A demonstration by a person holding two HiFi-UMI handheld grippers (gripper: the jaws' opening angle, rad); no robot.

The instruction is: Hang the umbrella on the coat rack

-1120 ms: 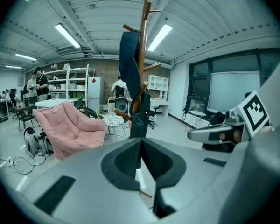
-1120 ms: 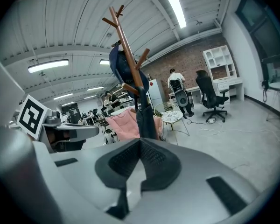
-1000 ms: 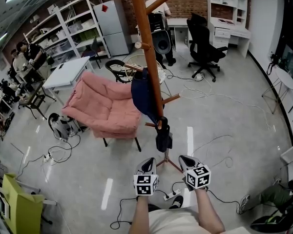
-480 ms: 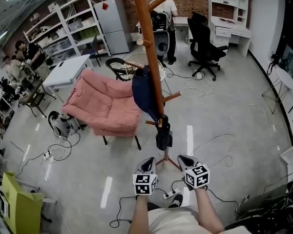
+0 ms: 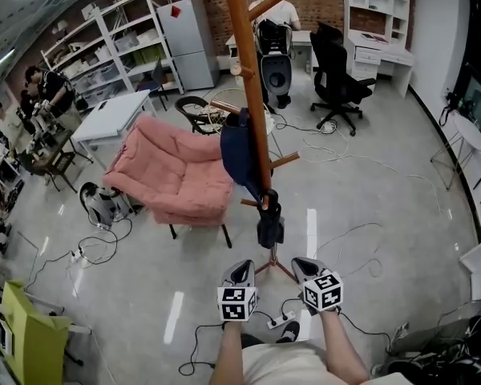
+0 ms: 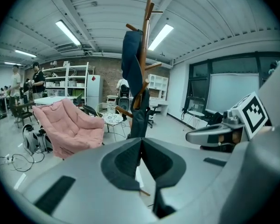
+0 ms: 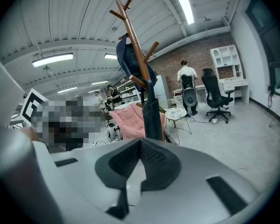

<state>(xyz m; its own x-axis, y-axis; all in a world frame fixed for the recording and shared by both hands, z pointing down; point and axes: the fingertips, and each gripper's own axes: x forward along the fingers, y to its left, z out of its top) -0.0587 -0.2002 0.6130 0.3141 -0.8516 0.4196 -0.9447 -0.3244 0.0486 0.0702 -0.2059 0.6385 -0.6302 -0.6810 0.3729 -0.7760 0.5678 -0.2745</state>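
beside the coat rack's foot: both claws clenched and empty, umbrella on a low peg

on the grey floor (image 5: 385, 199) stands the coat rack (image 5: 252, 95), a brown wooden pole with pegs slanting upward at several heights and splayed legs at its foot. the umbrella (image 5: 269, 223), folded into a dark, narrow bundle, hangs straight down from one of the lowest pegs. it sits close against the pole and clear of the floor. above it a navy garment (image 5: 239, 155) drapes from a higher peg on the same pole.

the left claw (image 5: 240, 271) and the right claw (image 5: 305, 265) are held side by side just short of the rack's legs. both point toward the pole and neither touches the umbrella. the left marker cube (image 5: 237, 303) and the right marker cube (image 5: 324, 289) ride behind the jaws.

left gripper view: the jaws are clenched, the dark pads meeting at their tips with nothing between them. the umbrella and pole rise beyond the tips.

right gripper view: the jaws are likewise pressed together and empty, with the umbrella upright just past the tips.

surroundings: a pink armchair (image 5: 176, 175) stands near the rack on the left-gripper side. a power strip (image 5: 284, 319) lies on the floor between the person's forearms, with white cables trailing away from it. white shelving (image 5: 120, 46) and a black office chair (image 5: 337, 70) stand toward the far brick wall. a person (image 5: 276, 14) stands at a desk there, back turned.
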